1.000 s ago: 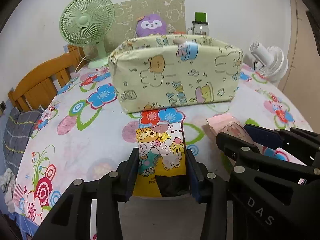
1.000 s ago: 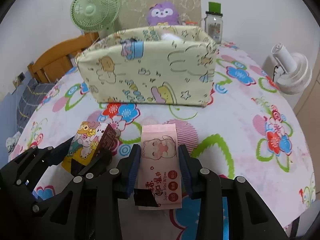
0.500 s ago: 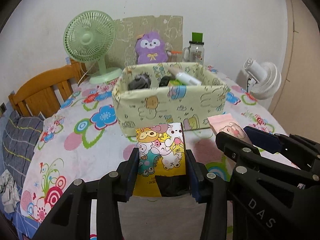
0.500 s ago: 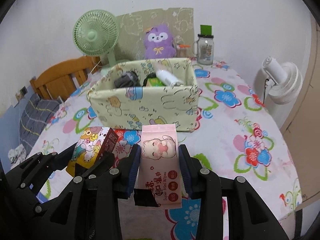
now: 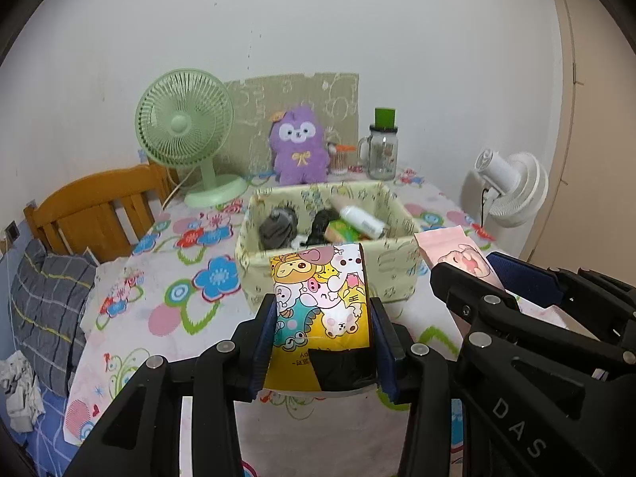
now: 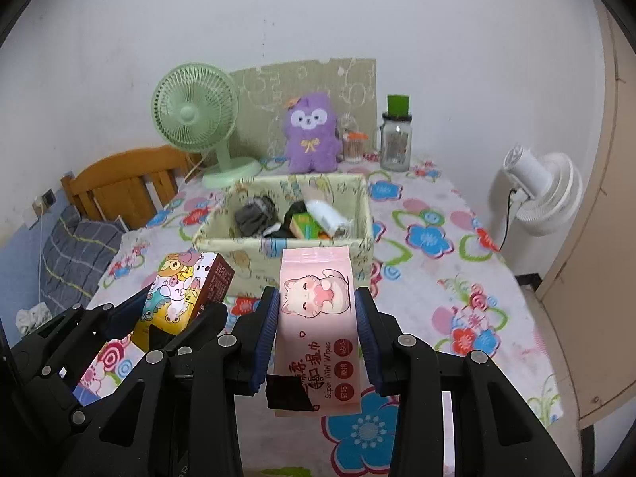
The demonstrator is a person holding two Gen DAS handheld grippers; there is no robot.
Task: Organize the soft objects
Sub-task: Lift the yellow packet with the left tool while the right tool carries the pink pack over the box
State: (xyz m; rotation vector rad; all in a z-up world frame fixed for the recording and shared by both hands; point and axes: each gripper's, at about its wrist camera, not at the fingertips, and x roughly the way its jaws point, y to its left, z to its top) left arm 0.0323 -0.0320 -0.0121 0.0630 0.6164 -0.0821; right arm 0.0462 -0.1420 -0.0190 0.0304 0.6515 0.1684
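My left gripper (image 5: 322,310) is shut on a yellow cartoon-print tissue pack (image 5: 320,298), held in the air above the table in front of a pale yellow fabric basket (image 5: 397,262). My right gripper (image 6: 316,314) is shut on a pink wet-wipes pack (image 6: 318,318) with a cat picture, level with the other pack. Each view shows the other gripper's pack: the wipes pack (image 5: 457,250) on the right, the tissue pack (image 6: 183,290) on the left. In the basket (image 6: 254,254) lie dark socks (image 6: 254,214), a green pack and a white tube (image 6: 328,216).
A floral tablecloth (image 6: 429,238) covers the round table. At the back stand a green fan (image 5: 187,139), a purple plush (image 5: 298,147) and a glass jar (image 5: 383,151). A white fan (image 6: 544,194) is at the right, a wooden chair (image 5: 95,206) at the left.
Both grippers have risen with their packs still held. The view now looks down into the basket, whose contents have come into sight, and the table lies farther below.
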